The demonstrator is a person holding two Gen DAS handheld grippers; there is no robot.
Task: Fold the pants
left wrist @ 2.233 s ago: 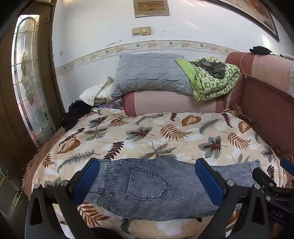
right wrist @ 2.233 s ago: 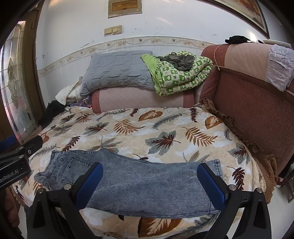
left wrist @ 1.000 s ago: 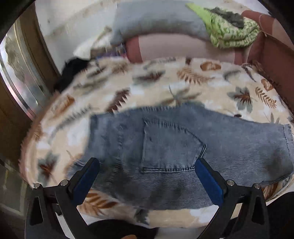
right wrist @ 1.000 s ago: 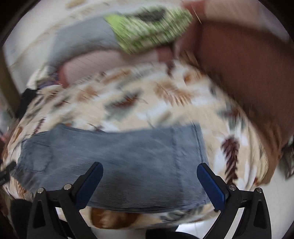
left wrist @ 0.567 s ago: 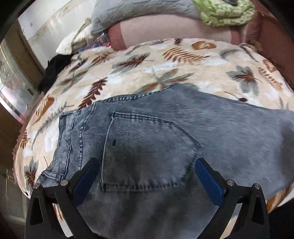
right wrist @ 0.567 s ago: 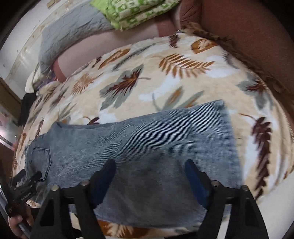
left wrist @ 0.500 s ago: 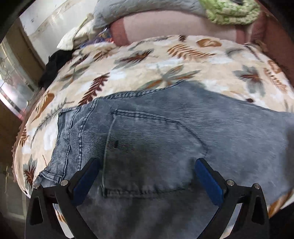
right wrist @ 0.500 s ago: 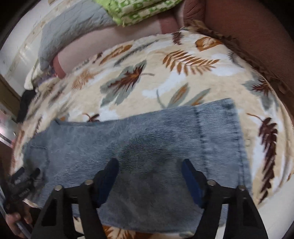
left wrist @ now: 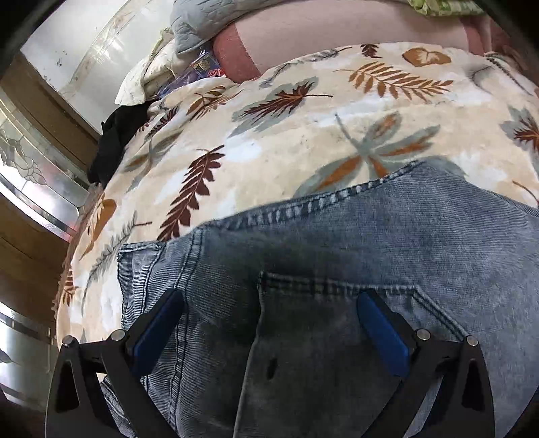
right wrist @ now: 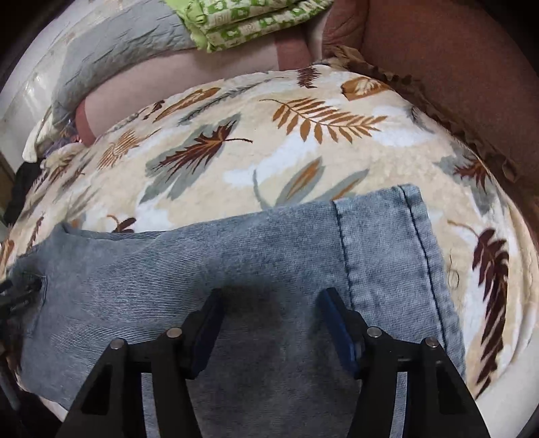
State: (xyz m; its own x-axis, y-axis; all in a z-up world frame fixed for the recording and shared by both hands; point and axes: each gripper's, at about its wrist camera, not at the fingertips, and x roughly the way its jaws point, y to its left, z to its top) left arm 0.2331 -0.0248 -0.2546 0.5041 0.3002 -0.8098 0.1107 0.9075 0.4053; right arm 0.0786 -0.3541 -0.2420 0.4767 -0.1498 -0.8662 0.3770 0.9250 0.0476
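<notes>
Our left gripper (left wrist: 269,300) tilts down, fingers spread wide over the back pocket of the faded blue denim pants (left wrist: 337,256); our right gripper (right wrist: 271,300), fingers narrower, hovers near the hem, pants flat on the leaf-print bed blanket (right wrist: 269,134).

Leaf-print blanket (left wrist: 303,134) over sofa; grey pillow (right wrist: 118,43), green quilt (right wrist: 242,20) behind; glass door (left wrist: 30,175) left.

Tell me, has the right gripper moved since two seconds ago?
Yes. The right gripper has come down and forward: the jeans fill the lower view, and the green quilt sits at the top edge. Its jaws are narrower but open.
</notes>
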